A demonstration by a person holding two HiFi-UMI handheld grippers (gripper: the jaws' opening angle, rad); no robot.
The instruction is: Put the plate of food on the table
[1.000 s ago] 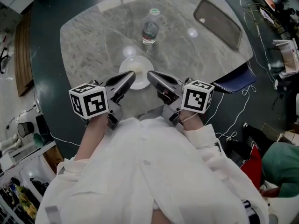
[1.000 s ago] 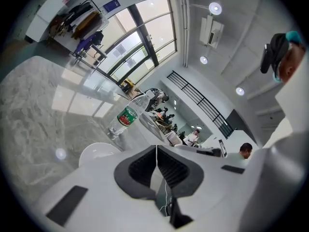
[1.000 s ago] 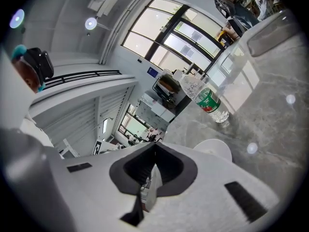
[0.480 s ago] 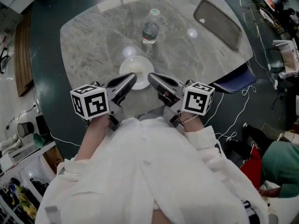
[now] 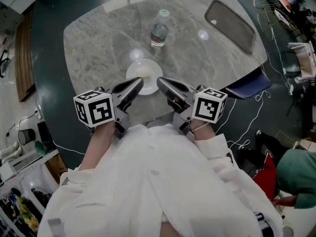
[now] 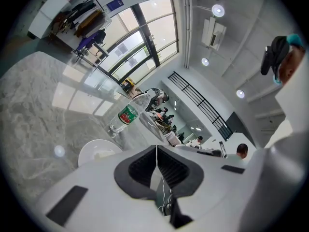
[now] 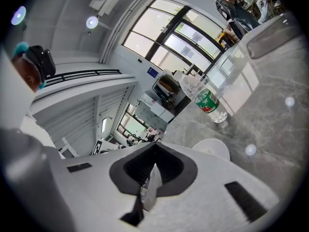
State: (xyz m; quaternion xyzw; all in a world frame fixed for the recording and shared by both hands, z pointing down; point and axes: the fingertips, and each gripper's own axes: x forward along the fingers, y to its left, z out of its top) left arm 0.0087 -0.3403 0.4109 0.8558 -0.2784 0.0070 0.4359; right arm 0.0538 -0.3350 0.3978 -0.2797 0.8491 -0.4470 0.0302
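Observation:
A white plate (image 5: 142,72) with a pale piece of food on it rests on the grey marble table (image 5: 98,43), near the front edge. My left gripper (image 5: 139,81) is shut and empty, its tip over the plate's front-left rim. My right gripper (image 5: 160,81) is also shut and empty, just right of the plate. The left gripper view shows the plate (image 6: 98,152) low at the left beyond the closed left gripper (image 6: 156,150). In the right gripper view the plate (image 7: 211,149) lies right of the closed right gripper (image 7: 154,148).
A clear water bottle (image 5: 158,30) with a green label stands upright behind the plate; it also shows as the bottle (image 6: 126,115) and the bottle (image 7: 208,103). A dark oblong tray (image 5: 230,23) lies at the table's far right. A blue seat (image 5: 249,86) and cables sit beside the right edge.

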